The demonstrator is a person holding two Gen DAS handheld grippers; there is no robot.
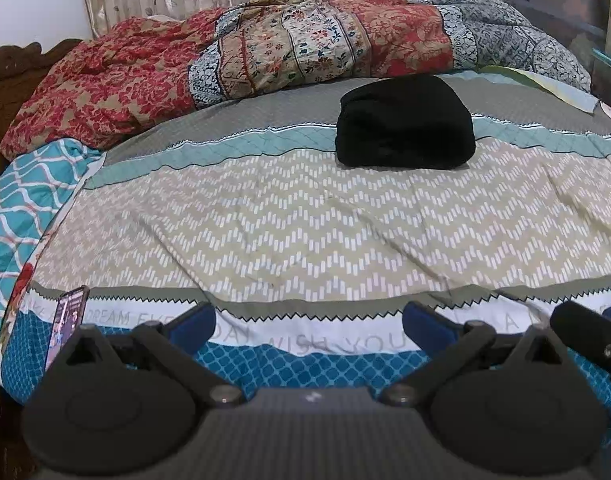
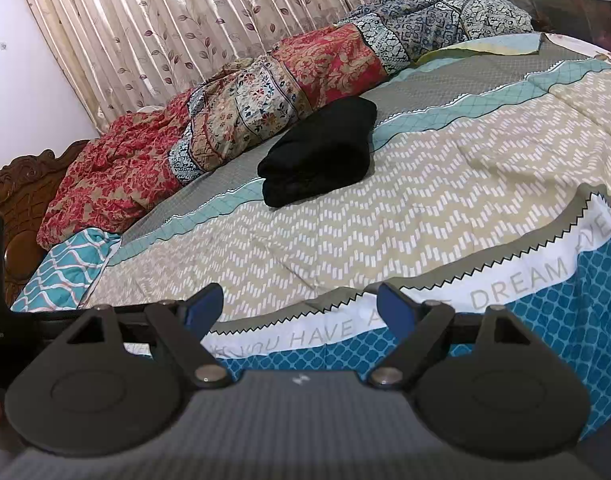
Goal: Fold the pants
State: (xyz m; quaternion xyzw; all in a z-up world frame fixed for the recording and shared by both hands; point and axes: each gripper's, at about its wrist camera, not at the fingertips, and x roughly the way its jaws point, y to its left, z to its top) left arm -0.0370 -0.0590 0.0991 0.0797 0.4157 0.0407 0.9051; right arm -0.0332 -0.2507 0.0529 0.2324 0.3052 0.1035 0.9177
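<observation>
1. We are looking at the black pants [image 1: 404, 122], folded into a compact bundle and lying on the bedspread [image 1: 305, 216], straddling its grey band and teal stripe and reaching onto the beige zigzag panel.
2. We are holding the left gripper [image 1: 308, 322] over the near edge of the bed, its blue-padded fingers spread wide with nothing between them.
3. We are holding the right gripper [image 2: 300, 307] over the same near edge, its jaws also standing wide apart and empty; a black part of it is showing at the right margin of the left wrist view.
4. We are seeing a broad stretch of beige zigzag cloth lying bare between both grippers and the pants, which are well apart from either one.
5. We are noting the crumpled red and patterned quilt [image 1: 233, 56] running along the far side of the bed just behind the pants, with a leaf-print curtain [image 2: 177, 20] hanging beyond it.
6. We are seeing a carved wooden headboard [image 2: 25, 188] bounding the left end, with a teal lattice cloth [image 1: 21, 204] beside it.
7. We are noticing a phone [image 1: 67, 326] propped near the bed's front left corner, just beside the left gripper's left finger.
</observation>
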